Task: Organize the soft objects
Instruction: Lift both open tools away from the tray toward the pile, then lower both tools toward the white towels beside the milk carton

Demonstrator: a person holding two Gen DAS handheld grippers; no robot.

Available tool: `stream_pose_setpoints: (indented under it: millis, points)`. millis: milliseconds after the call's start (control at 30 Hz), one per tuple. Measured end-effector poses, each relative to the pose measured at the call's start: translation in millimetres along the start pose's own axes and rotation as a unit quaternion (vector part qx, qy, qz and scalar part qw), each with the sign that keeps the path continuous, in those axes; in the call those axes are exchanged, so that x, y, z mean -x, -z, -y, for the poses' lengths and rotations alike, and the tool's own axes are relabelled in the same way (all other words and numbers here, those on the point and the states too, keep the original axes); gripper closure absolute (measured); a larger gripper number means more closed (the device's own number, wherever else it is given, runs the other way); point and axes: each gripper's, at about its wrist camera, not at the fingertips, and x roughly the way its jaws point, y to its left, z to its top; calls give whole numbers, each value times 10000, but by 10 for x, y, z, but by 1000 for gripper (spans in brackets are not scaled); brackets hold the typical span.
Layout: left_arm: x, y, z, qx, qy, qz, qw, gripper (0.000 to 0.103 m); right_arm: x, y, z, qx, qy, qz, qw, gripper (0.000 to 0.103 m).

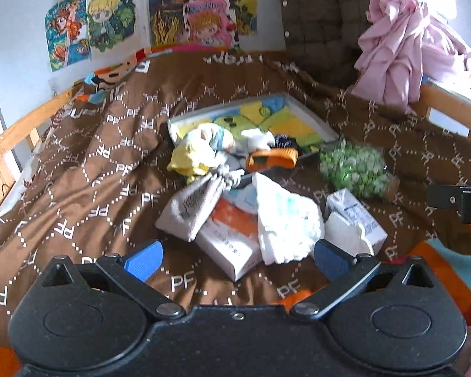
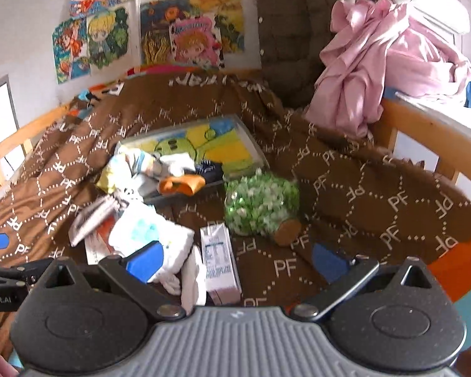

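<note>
Brown quilted bedspread point(image 1: 110, 163) with a dotted "PF" pattern covers the bed, and everything sits in a cluster at its middle around a shallow tray point(image 1: 314, 119) with a yellow and green picture on its floor. Wide bare bedspread lies to the left of the tray and to its right, out to the wooden bed rail point(image 2: 430, 132); beyond the tray the cover runs clear to the wall of cartoon posters point(image 1: 116, 22). Over the tray's near rim spill a yellow cloth point(image 1: 188, 157), pale socks and an orange sock point(image 1: 273, 158). Nearer than the tray lie a white towel point(image 1: 285, 220), its long axis running away from the camera, flat boxes beneath it, and a milk carton point(image 2: 218, 257) lying on its side, lengthwise toward the right camera. Right of the tray's near corner sits a green sequinned plush point(image 2: 260, 204), its brown end pointing near-right. Only the right view shows that brown end clearly; only the left view shows the box under the towel in full. The left claw point(image 1: 235, 257) hangs spread and empty just short of the towel; the right claw point(image 2: 235, 260) is likewise spread, empty, over the carton. A pink garment point(image 2: 376, 62) drapes the far right rail.
</note>
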Motion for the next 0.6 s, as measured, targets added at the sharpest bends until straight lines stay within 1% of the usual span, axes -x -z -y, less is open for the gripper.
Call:
stream_pose_setpoints:
  millis: [133, 267, 333, 400, 500, 567, 600]
  points:
    - [-99, 7, 2, 16, 45, -302, 9995, 1, -91, 18, -90, 242, -50, -238, 9994, 0]
    - [-250, 11, 28, -19, 316, -646, 9974, 1, -179, 36, -190, 450, -156, -510, 9976, 0]
    - [-301, 24, 48, -84, 363, -770, 9963, 1, -205, 38, -196, 431, -187, -573, 9973, 0]
    - [-314, 25, 50, -90, 382, -788, 9961, 1, -206, 30, -165, 306, -190, -591, 9976, 0]
    - [-365, -26, 51, -143, 559, -849, 9947, 1, -266, 14, -107, 118, -255, -750, 9968, 0]
    - [-414, -75, 63, -299, 650, -836, 9939, 1, -360, 6, -91, 66, -353, -973, 9946, 0]
    - [-448, -104, 71, -470, 699, -800, 9932, 1, -406, 2, -85, 43, -416, -1073, 9933, 0]
